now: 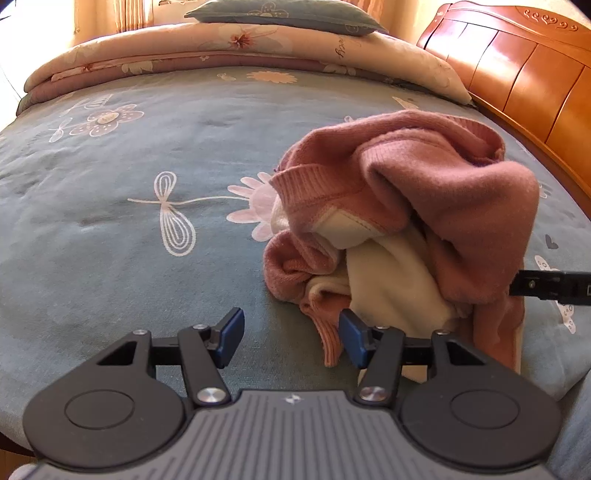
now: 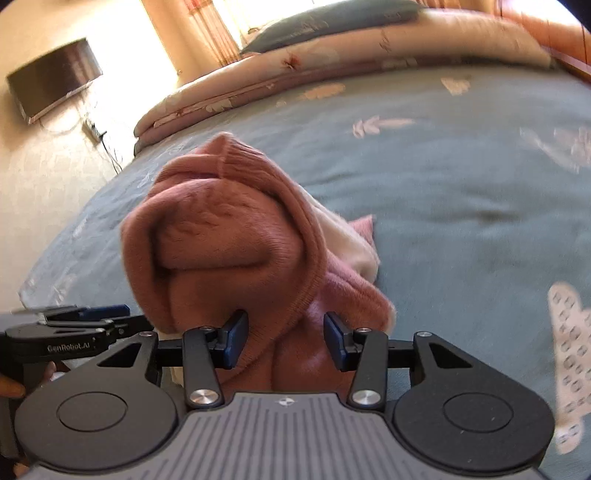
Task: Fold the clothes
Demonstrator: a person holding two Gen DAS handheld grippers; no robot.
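A pink knit sweater (image 1: 424,192) with a cream lining lies crumpled in a tall heap on the blue flowered bedsheet (image 1: 147,166). My left gripper (image 1: 291,321) is open just before the heap's near left edge. A ribbed hem hangs beside its right finger and only sheet shows between the fingers. In the right wrist view the sweater (image 2: 229,240) fills the middle, and my right gripper (image 2: 286,325) is open with bunched pink fabric in the gap between its fingers. The right gripper (image 1: 524,286) pokes into the heap's right side. The left gripper (image 2: 110,310) shows at the left edge.
A folded floral quilt (image 1: 221,51) and a blue pillow (image 1: 288,14) lie at the far end of the bed. A wooden headboard (image 1: 535,74) runs along the right. A dark screen (image 2: 51,77) hangs on the wall. A hand (image 2: 11,387) grips the left tool.
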